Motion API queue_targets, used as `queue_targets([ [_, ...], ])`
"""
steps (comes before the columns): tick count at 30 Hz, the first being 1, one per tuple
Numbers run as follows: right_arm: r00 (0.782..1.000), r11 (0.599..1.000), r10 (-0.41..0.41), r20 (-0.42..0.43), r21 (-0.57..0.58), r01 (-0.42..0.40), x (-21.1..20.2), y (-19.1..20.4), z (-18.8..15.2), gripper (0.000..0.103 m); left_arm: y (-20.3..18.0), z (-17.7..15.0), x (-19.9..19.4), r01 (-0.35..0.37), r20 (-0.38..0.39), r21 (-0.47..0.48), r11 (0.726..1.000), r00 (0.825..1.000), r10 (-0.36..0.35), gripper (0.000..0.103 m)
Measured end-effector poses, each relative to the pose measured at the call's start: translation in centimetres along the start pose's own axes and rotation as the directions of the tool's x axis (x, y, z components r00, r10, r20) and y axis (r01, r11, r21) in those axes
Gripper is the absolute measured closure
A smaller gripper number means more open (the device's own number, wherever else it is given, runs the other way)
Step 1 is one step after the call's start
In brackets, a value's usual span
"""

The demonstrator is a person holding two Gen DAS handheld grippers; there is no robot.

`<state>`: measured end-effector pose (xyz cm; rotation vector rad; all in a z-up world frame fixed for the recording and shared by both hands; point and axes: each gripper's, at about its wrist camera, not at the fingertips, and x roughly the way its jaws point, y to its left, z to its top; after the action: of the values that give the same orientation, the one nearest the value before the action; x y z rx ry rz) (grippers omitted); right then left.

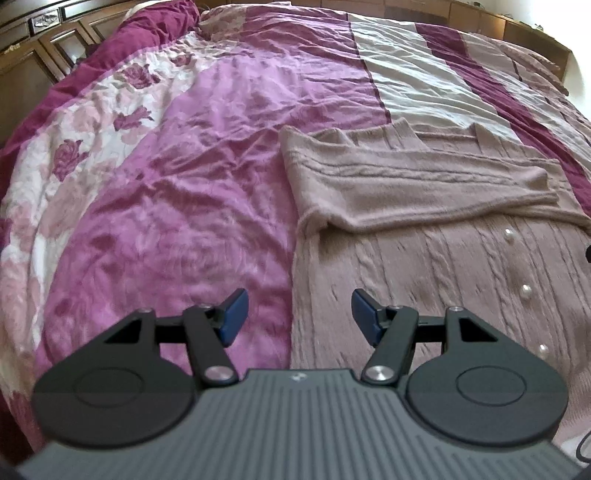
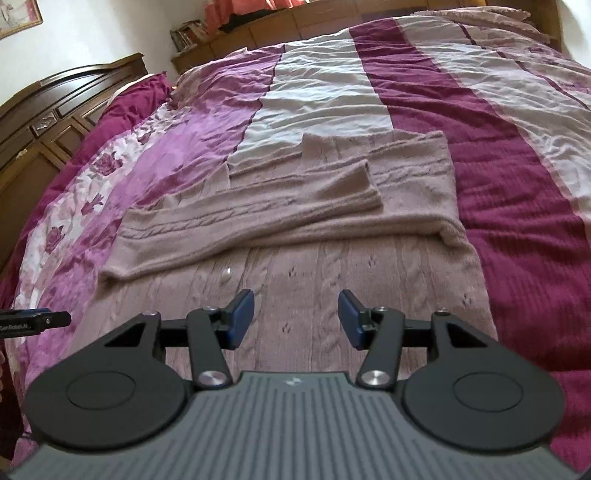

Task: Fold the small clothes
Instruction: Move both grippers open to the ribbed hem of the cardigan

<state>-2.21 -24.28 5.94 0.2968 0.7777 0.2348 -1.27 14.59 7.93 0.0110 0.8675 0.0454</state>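
A pale pink cable-knit cardigan (image 1: 424, 258) with pearl buttons (image 1: 525, 290) lies flat on the bed, both sleeves folded across its chest. It also shows in the right wrist view (image 2: 314, 266). My left gripper (image 1: 298, 315) is open and empty, hovering over the cardigan's left edge near the hem. My right gripper (image 2: 296, 318) is open and empty above the lower middle of the cardigan. The tip of the left gripper (image 2: 37, 320) shows at the left edge of the right wrist view.
The bed is covered by a striped purple, white and maroon bedspread (image 1: 184, 166) with a rose pattern on the left. A dark wooden headboard (image 2: 44, 122) stands at the left. Wooden cabinets (image 2: 258, 29) line the far side.
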Motion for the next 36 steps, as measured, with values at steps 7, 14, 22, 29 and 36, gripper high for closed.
queue_targets([
  [7, 0.998, 0.998, 0.033, -0.058, 0.061, -0.030, -1.8, -1.1, -2.1, 0.044, -0.5, -2.5, -1.0, 0.019, -0.019, -0.010, 1.000, 1.000, -0.019, 0.039],
  [14, 0.994, 0.997, 0.043, -0.102, 0.061, -0.037, -4.1, -2.0, -4.0, 0.044, -0.4, -4.2, -2.5, 0.051, -0.023, -0.049, 0.998, 0.998, -0.052, 0.039],
  [22, 0.992, 0.999, -0.017, -0.124, 0.041, 0.023, -6.7, -4.2, -5.3, 0.044, -0.9, -6.3, -3.0, 0.064, -0.054, -0.029, 0.998, 0.996, -0.066, 0.039],
  [29, 0.990, 0.994, -0.073, -0.119, 0.071, 0.082, -8.4, -7.1, -5.9, 0.043, -1.4, -7.6, -2.7, 0.067, -0.098, -0.009, 0.998, 0.993, -0.067, 0.039],
  [36, 0.985, 0.995, -0.065, -0.158, 0.062, 0.076, -9.2, -8.2, -6.3, 0.044, -1.3, -8.7, -2.8, 0.041, -0.130, 0.016, 0.999, 0.991, -0.039, 0.039],
])
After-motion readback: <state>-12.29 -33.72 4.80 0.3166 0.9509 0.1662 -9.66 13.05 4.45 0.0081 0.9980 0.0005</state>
